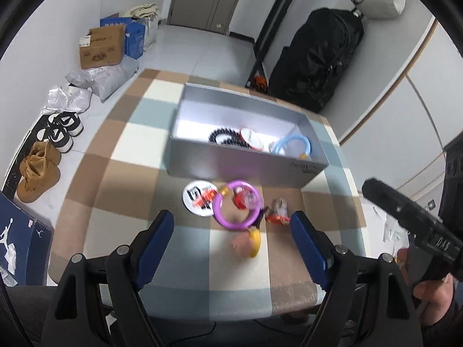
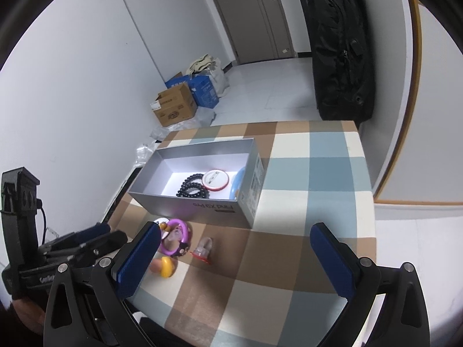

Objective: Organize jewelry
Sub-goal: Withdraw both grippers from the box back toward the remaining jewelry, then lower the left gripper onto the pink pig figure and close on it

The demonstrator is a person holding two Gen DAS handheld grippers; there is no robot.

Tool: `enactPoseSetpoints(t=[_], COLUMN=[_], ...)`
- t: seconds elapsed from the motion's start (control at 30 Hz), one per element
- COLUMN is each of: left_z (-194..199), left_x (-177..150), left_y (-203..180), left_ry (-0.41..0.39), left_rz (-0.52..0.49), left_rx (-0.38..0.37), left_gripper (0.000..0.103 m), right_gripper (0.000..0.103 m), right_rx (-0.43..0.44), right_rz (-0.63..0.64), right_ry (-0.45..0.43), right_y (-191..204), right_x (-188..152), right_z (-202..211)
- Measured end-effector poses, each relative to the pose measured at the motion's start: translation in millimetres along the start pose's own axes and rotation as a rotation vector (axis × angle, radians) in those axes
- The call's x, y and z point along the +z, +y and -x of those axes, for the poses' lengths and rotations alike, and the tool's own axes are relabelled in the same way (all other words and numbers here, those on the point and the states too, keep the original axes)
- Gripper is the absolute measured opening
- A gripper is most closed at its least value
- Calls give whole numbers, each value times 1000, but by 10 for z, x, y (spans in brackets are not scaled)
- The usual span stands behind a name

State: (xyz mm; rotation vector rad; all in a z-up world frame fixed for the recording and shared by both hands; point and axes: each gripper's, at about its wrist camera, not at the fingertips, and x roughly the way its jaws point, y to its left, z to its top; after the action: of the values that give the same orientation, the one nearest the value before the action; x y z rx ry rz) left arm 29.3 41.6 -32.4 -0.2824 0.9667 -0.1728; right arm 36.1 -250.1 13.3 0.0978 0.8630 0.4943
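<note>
A silver box (image 1: 231, 162) (image 2: 185, 202) stands on the checked table. It holds a black bead bracelet (image 1: 222, 137) (image 2: 189, 186), a red-rimmed badge (image 1: 251, 140) (image 2: 215, 180) and a blue ring (image 1: 292, 144) (image 2: 238, 183). In front of it lie a purple ring (image 1: 237, 205) (image 2: 175, 237), a white round badge (image 1: 198, 199), a small red and clear charm (image 1: 277, 211) (image 2: 202, 248) and a yellow and pink toy (image 1: 249, 244) (image 2: 165, 266). My left gripper (image 1: 233, 231) hangs open just above the purple ring and the toy. My right gripper (image 2: 238, 248) is open too, to the right of the charm.
The checked tablecloth (image 2: 303, 173) ends close behind the box and at the right. On the floor at the left are shoes (image 1: 40, 167), plastic bags and cardboard boxes (image 1: 101, 47). A black bag (image 1: 318, 57) stands behind the table. A hand (image 1: 434, 297) holds the right gripper's handle.
</note>
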Motion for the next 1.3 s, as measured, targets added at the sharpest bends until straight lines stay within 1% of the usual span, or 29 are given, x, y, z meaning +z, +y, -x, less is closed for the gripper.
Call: enactPoseSetpoints(t=[0.2,0.57,0.67,0.73,0.83,0.9,0.97,1.03,1.3], left_z=[-129,-223,-259,-306,-305,-305,-313,-319,-360], left_x=[-83,-185,-183,-200,-200,-204,-213,-205,-175], left_y=[-22,-94,-87,-82,-104,-118,-114,-118,-142], left_ry=[62,109,123,146,144,142,137,142,139], left_rz=[-25,-60,-66,-64,-71,-72,-76,-77,-90], left_rx=[3,-23,-29,-34,-34,-27,-15,-18,2], left_gripper=[79,78,66,52,44,44,40,23,23], right_gripper=[103,103,103,103,103,103,103,103,103], right_rx=[-3,-16,-20,-20,-21,-21,-18,-16,-9], right_rz=[6,-9,-15,-18,-24,-24,-23,-21,-21], right_ry=[2,10,14,15,14,14,16,19,18], right_y=[12,-35,-58,-79,-90,-87,-86,-89,-81], right_x=[-3,-11,-16,-16,-15,-21,-23,-22,-33], right_z=[-6,-10,-9,-10,-9,-6,-10,-10,-16])
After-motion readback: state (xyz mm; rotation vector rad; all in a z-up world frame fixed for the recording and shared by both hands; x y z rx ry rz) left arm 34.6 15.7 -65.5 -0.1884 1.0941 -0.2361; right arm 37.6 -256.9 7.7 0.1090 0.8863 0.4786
